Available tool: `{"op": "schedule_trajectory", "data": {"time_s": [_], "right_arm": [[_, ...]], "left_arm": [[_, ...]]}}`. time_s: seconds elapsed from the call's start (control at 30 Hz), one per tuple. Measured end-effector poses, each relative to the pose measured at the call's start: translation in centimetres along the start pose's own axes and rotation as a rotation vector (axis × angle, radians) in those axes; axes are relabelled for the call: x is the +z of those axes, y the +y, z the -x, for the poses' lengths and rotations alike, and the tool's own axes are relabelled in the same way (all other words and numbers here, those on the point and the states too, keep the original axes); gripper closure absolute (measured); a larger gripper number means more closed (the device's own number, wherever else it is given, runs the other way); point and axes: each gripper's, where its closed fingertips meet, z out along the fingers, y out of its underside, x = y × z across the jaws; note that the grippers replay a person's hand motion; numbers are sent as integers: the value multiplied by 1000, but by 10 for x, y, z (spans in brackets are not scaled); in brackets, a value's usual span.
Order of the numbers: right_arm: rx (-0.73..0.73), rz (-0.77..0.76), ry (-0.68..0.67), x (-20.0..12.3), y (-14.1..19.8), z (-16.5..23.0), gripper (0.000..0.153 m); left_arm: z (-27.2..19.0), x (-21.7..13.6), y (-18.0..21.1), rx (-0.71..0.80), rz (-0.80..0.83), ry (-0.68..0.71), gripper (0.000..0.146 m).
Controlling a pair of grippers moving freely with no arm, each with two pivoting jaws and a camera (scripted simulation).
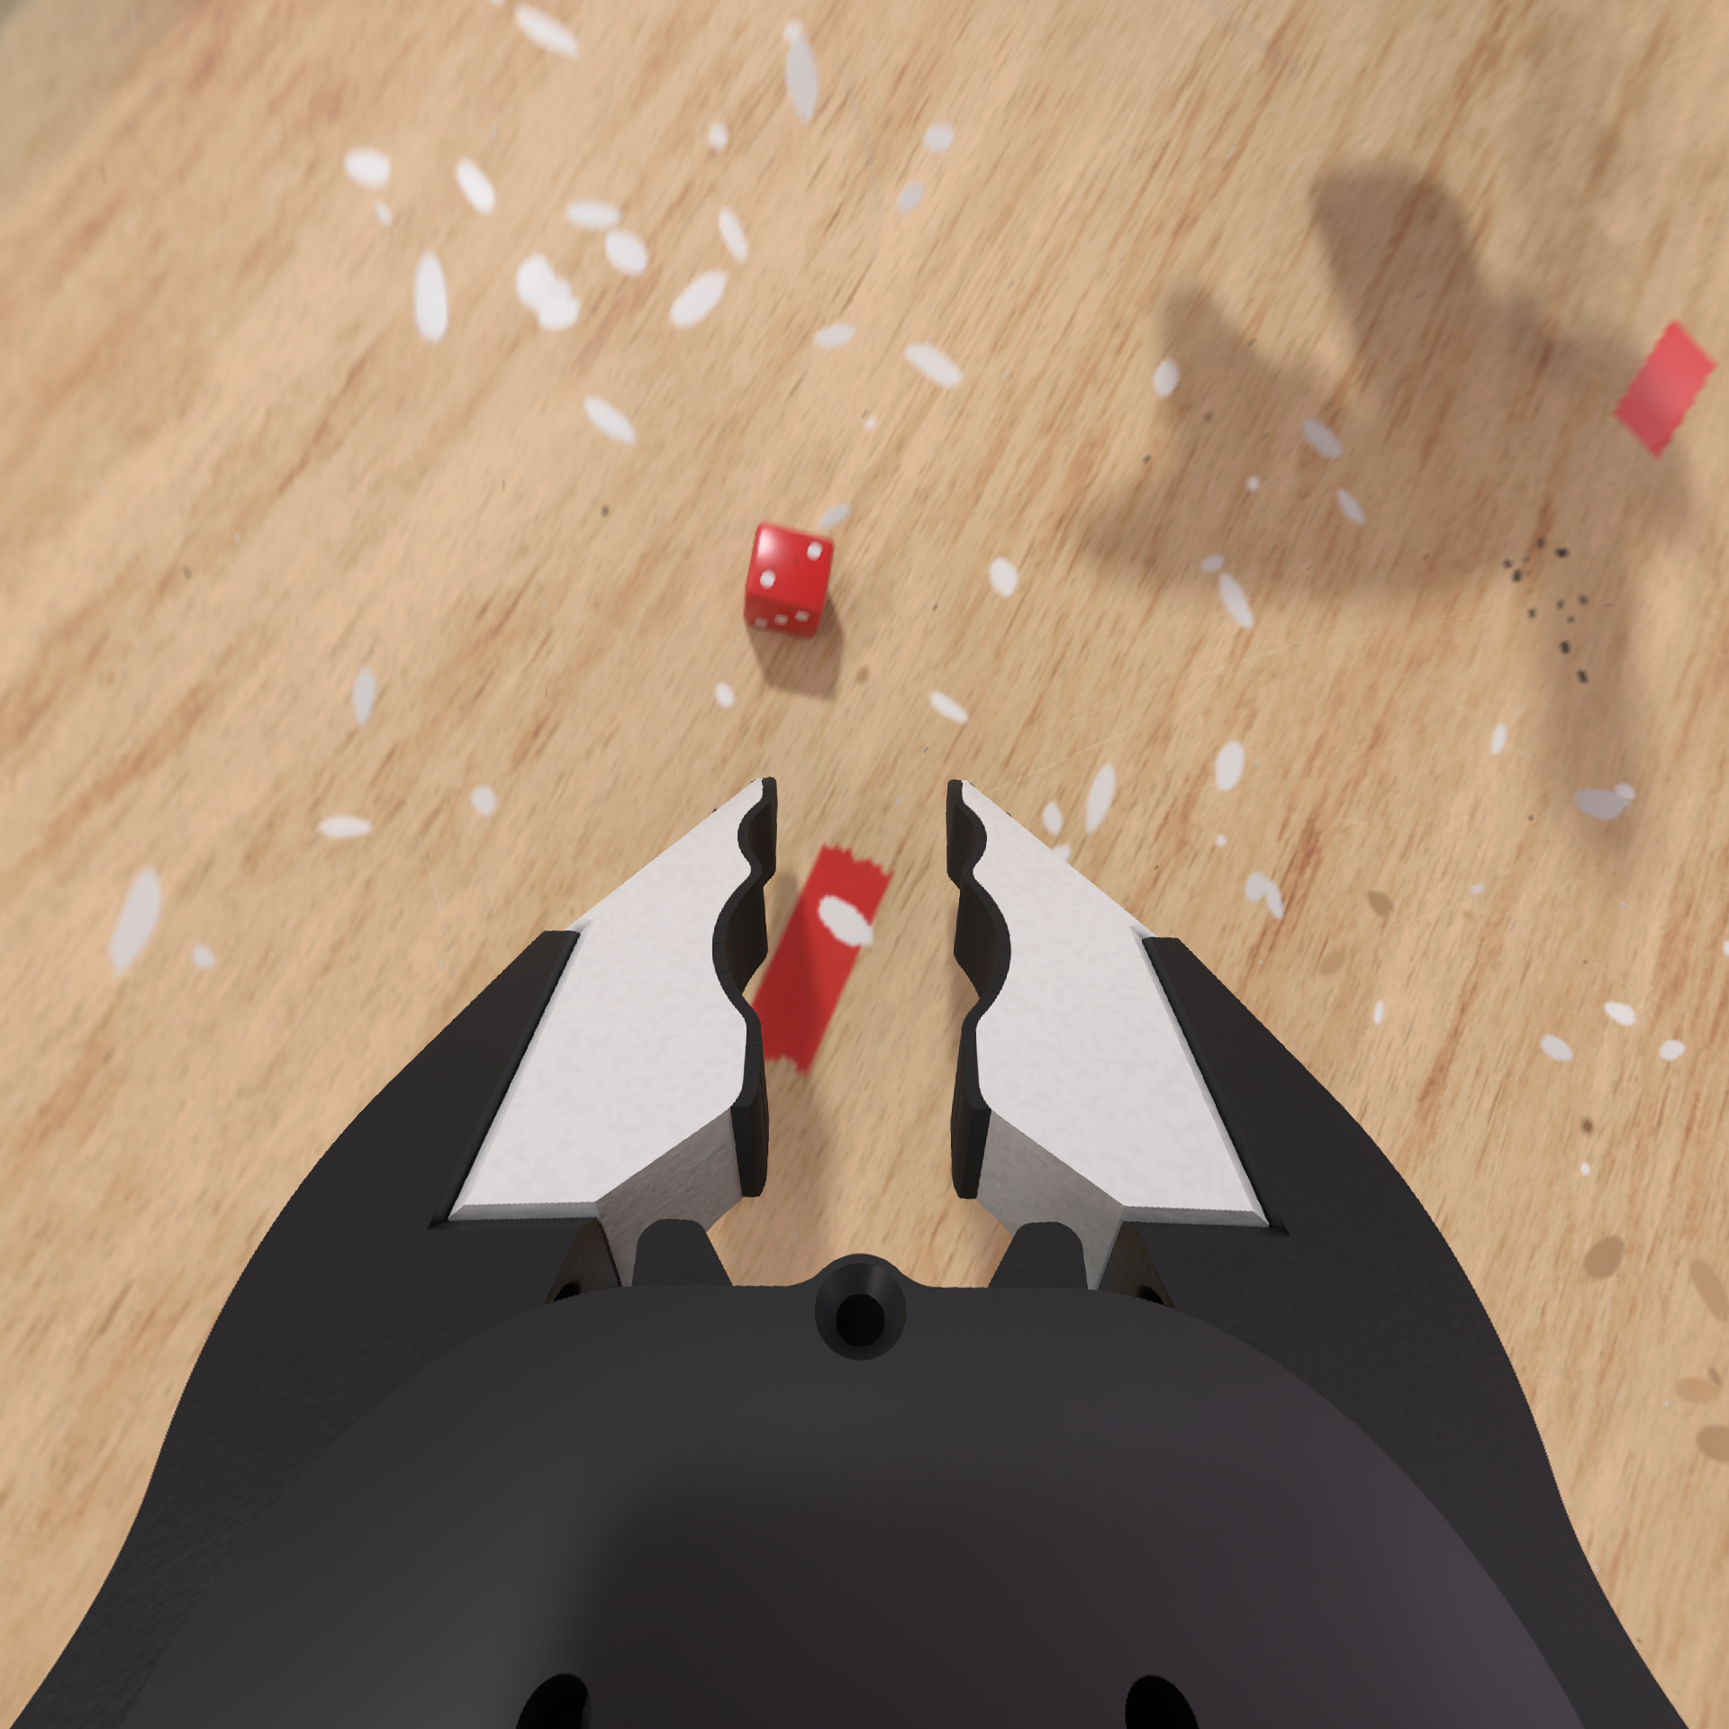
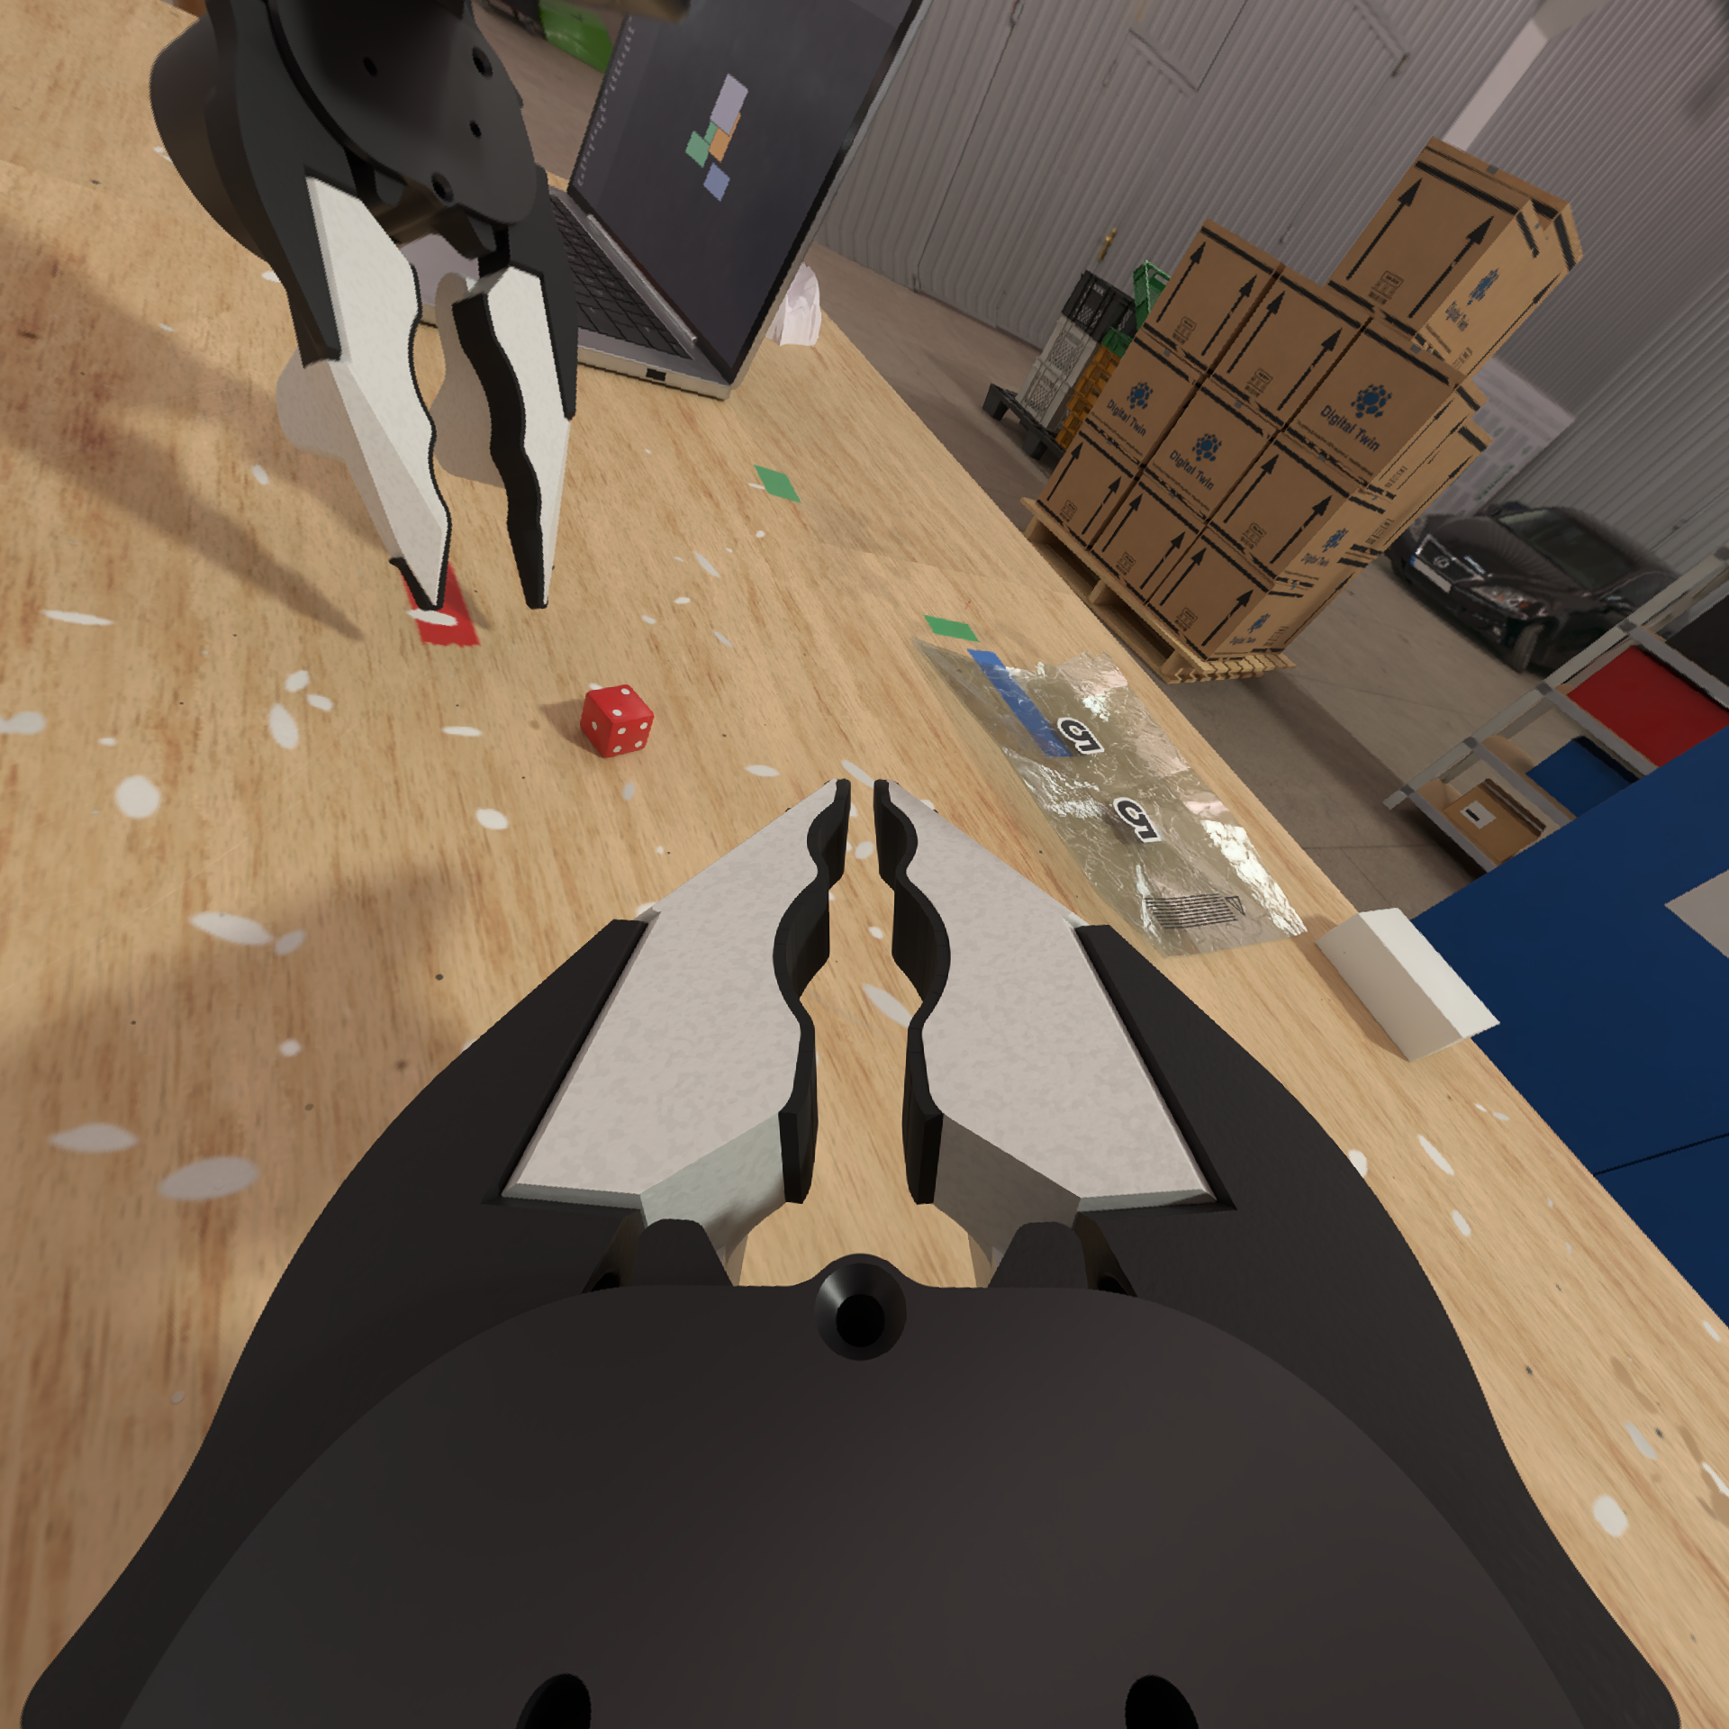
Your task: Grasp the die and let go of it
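Note:
A small red die (image 1: 788, 580) with white pips lies on the wooden table (image 1: 281, 561), ahead of my left gripper (image 1: 861, 784) and a little left of its centre line. The left gripper is open and empty, hovering above the table over a strip of red tape (image 1: 816, 954). In the right wrist view the die (image 2: 616, 719) lies ahead and left of my right gripper (image 2: 861, 786), whose jaws are nearly together with nothing between them. The left gripper (image 2: 482, 589) also shows there, pointing down beyond the die.
An open laptop (image 2: 674, 234) stands at the back of the table. A clear plastic bag (image 2: 1113, 795) and a white block (image 2: 1403, 982) lie near the right edge. Red tape (image 1: 1665, 388) and green tape (image 2: 777, 484) pieces and white flecks dot the wood. Stacked cardboard boxes (image 2: 1291, 421) stand beyond.

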Motion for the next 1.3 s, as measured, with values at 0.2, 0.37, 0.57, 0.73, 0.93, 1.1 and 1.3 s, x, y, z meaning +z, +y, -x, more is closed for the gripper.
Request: {"op": "schedule_trajectory", "data": {"time_s": [0.2,0.37,0.57,0.73,0.93,1.1,1.3], "right_arm": [[-8,-9,8,-2,-4,-1,148],[-8,-16,16,-3,-5,-3,148],[-4,-26,30,-7,-7,-7,147],[-7,-26,26,-7,-7,-7,147],[7,-24,31,-7,-4,-8,147],[9,-20,24,-6,-3,-7,147],[14,-24,22,-6,-3,-7,148]], "left_arm": [[-12,21,4,-12,23,33,109],[-52,55,-28,52,-53,124,108],[-26,37,-47,158,-113,2,108],[35,15,-18,-3,-24,-101,104],[12,28,-16,-33,-31,25,103],[-14,40,-22,64,-29,53,108],[7,23,-22,51,-52,16,115]]}}
